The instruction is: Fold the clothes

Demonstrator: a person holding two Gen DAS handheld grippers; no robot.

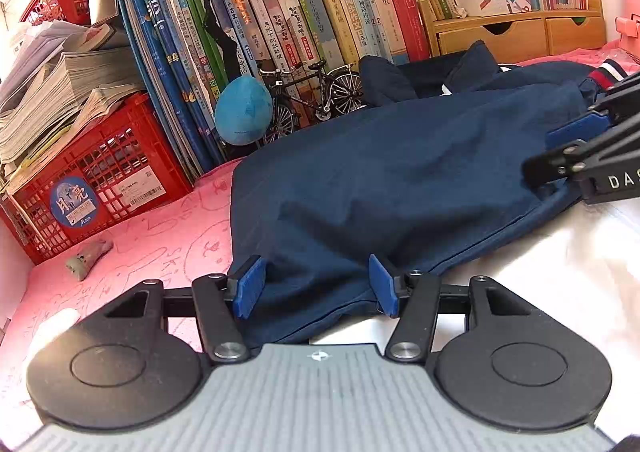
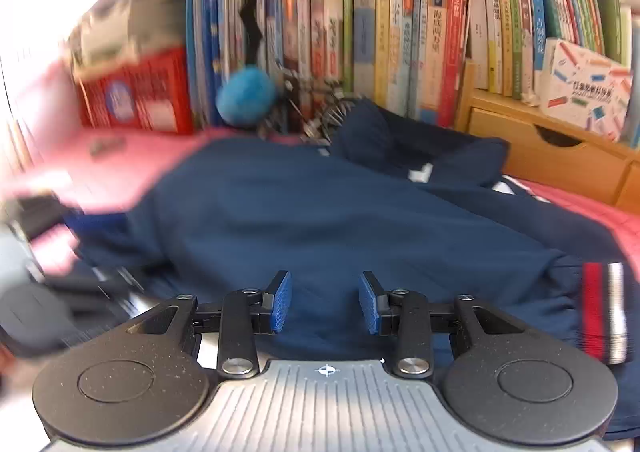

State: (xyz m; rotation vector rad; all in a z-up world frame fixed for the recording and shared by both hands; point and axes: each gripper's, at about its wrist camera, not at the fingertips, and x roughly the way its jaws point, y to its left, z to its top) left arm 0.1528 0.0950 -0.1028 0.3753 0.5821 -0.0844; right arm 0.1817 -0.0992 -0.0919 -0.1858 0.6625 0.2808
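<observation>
left jaws: left gripper (image 1: 316,284) about half open, blue pads either side of a bunched hem of the navy blue cotton-looking garment (image 1: 400,172). Cloth sits between them but doesn't look pinched, a sliver of gap at each pad, so calling it not gripping yet.

right jaws: right gripper (image 2: 325,302) also partway open, narrower than the left. Hovering over flat navy cloth, nothing caught between the pads as far as the right wrist view shows. That view is smeared with motion blur on its left side, so not swearing to contact.

right gripper seen from the left: black linkage and a blue pad poking in at the right edge of the left wrist view (image 1: 576,132), sitting low on the cloth near the striped cuff.

where the garment is: spread over the pink patterned desk cover (image 1: 168,236), near end at the left jaws, far end rumpled up against the row of upright books (image 1: 312,20). Red, white and navy striped ribbed cuff (image 2: 602,312) at the right.

handling, just my guess: soft, light, floppy, no stiffness at all. Will sag and drag if lifted from one point. Not fragile, not slippery either with those ribbed pads.

where to grab: hem edge or corners, both sides at once, a doubled bit of cloth for a better bite. Cuff band is thicker, decent handle too.

watch out for: little black metal model bicycle (image 1: 316,96) and blue plush ball (image 1: 243,110) sitting right beside the far edge.
</observation>
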